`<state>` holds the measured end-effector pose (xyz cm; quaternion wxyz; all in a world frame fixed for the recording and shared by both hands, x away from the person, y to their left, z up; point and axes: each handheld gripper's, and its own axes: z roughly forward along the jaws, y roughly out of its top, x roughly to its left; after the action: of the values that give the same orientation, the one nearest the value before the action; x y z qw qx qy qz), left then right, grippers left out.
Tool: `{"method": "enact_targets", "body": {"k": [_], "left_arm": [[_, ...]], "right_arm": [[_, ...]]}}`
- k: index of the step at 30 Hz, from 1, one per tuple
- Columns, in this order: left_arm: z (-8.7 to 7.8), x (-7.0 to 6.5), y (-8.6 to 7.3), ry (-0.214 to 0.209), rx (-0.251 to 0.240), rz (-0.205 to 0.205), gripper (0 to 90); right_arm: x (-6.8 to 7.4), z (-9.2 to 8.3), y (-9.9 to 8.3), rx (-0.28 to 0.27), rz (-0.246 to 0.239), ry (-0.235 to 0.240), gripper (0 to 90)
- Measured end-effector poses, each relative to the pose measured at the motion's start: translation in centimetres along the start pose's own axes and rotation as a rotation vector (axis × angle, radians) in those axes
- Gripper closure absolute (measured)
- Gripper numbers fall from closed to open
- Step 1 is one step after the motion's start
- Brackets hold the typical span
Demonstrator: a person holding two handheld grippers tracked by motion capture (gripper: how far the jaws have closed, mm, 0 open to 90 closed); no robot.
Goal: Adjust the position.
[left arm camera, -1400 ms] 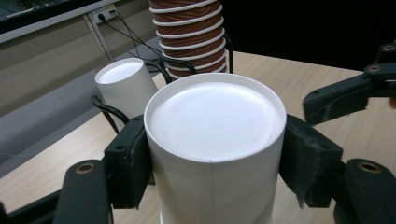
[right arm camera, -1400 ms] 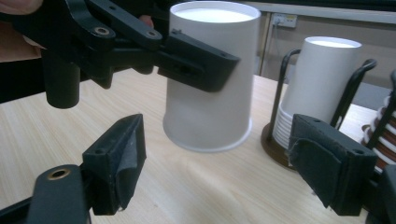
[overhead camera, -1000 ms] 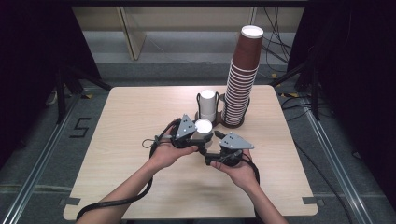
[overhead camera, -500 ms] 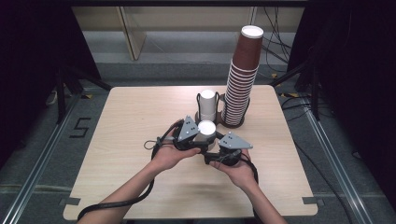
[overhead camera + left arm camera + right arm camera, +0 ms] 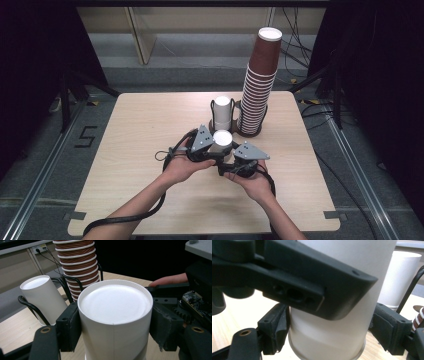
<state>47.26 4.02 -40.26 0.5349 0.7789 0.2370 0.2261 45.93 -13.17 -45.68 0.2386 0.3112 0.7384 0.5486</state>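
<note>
Left gripper (image 5: 216, 150) is clamped on the white paper cup (image 5: 115, 315), held upside down over the table (image 5: 150, 130) near its middle, just in front of the wire holders. Both pads press the cup wall high up near the closed end; the grip looks square. Right gripper (image 5: 325, 337) sits lower on the same cup near the open rim. Its jaws have just been closing, with the cup between them. The left pad looks at or nearly on the wall; the right pad stands off with a visible gap, so not pinching yet. My read: the step is peeling the bottom cup off a nested pair (I can't make out a seam). To do it well, centre the right jaws so both pads land together, grip just above the rolled rim, squeeze lightly to avoid ovalising the paper, then pull straight along the cup axis without twisting. Behind: a second white cup (image 5: 222, 112) in its wire holder (image 5: 214, 107) and the tall brown cup stack (image 5: 260, 80), near enough to bump.
</note>
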Motion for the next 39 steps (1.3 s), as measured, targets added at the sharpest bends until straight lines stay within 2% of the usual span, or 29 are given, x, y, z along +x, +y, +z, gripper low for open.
{"method": "enact_targets", "body": {"k": [1, 5, 9, 12, 14, 16, 18, 19, 22, 24, 25, 26, 27, 28, 29, 31, 33, 34, 36, 37, 39], "left_arm": [[0.0, 0.0, 0.0, -0.003, 0.001, -0.006, 31.9], [-0.1, 0.1, 0.0, -0.008, 0.0, -0.019, 32.1], [0.0, 0.0, 0.0, -0.01, -0.001, -0.014, 32.4], [0.0, -0.2, 0.0, -0.016, -0.002, -0.007, 32.4], [0.0, -0.2, 0.0, -0.018, -0.005, -0.011, 32.3], [0.0, -0.2, 0.0, -0.02, -0.003, -0.013, 32.0], [0.0, -0.2, 0.0, -0.021, -0.003, -0.016, 31.8], [0.0, -0.2, 0.0, -0.022, -0.003, -0.021, 31.6], [0.0, -0.1, 0.1, -0.026, -0.005, -0.02, 30.7], [0.0, -0.1, 0.0, -0.032, -0.003, -0.014, 29.9], [0.0, -0.1, 0.0, -0.032, -0.003, -0.014, 28.4], [0.0, 0.0, 0.0, -0.038, -0.002, -0.011, 28.4], [0.1, 0.0, 0.0, -0.04, 0.0, -0.008, 23.8], [0.1, 0.0, 0.0, -0.039, 0.002, -0.005, 14.3], [0.1, 0.0, 0.0, -0.036, -0.001, 0.011, 13.6], [-0.1, 0.0, -0.1, -0.026, 0.0, 0.016, 13.5], [-0.3, 0.2, -0.1, -0.026, -0.003, 0.02, 8.9], [-0.6, 0.5, -0.2, -0.03, -0.01, 0.017, 8.5], [-0.7, 0.6, -0.3, -0.03, -0.016, 0.013, 7.2], [-1.2, 0.8, -0.3, -0.039, -0.03, 0.006, 6.2], [-1.7, 1.0, -0.4, -0.055, -0.048, 0.016, 4.5]], "right_arm": [[0.0, 0.1, 0.0, -0.007, -0.002, 0.015, 22.3], [-0.1, 0.0, 0.0, -0.008, -0.028, -0.012, 21.7], [0.1, 0.0, 0.1, -0.003, 0.004, -0.01, 20.4], [-0.1, 0.1, 0.0, -0.017, -0.02, -0.019, 20.4], [0.0, 0.1, 0.0, -0.009, -0.007, -0.014, 20.7], [-0.2, 0.1, 0.0, -0.02, -0.034, -0.017, 22.6], [-0.1, 0.1, -0.1, -0.024, -0.023, -0.019, 23.5], [0.1, -0.1, -0.1, -0.005, -0.003, -0.007, 24.3], [0.1, -0.1, -0.1, -0.008, 0.001, -0.006, 26.8], [-0.1, -0.2, 0.0, -0.019, -0.023, -0.018, 27.8], [0.0, -0.1, -0.1, -0.019, 0.001, -0.009, 28.1], [0.0, -0.1, -0.1, -0.019, 0.001, -0.009, 28.1], [0.0, -0.1, -0.1, -0.022, 0.009, 0.005, 28.2], [0.0, -0.2, -0.1, -0.018, 0.042, 0.014, 28.3], [0.0, -0.3, -0.1, -0.008, 0.05, 0.009, 28.3], [-0.1, -0.3, -0.1, -0.013, 0.05, 0.0, 28.2], [-0.5, -0.4, -0.2, -0.015, 0.045, 0.0, 28.2], [-0.5, -0.5, -0.4, -0.015, 0.1, -0.007, 28.2], [-0.8, -0.6, -0.5, -0.013, 0.091, -0.003, 28.2], [-1.2, -0.8, -0.7, -0.002, 0.095, -0.018, 28.2], [-1.4, -0.8, -0.9, -0.011, 0.109, -0.012, 28.0]]}}
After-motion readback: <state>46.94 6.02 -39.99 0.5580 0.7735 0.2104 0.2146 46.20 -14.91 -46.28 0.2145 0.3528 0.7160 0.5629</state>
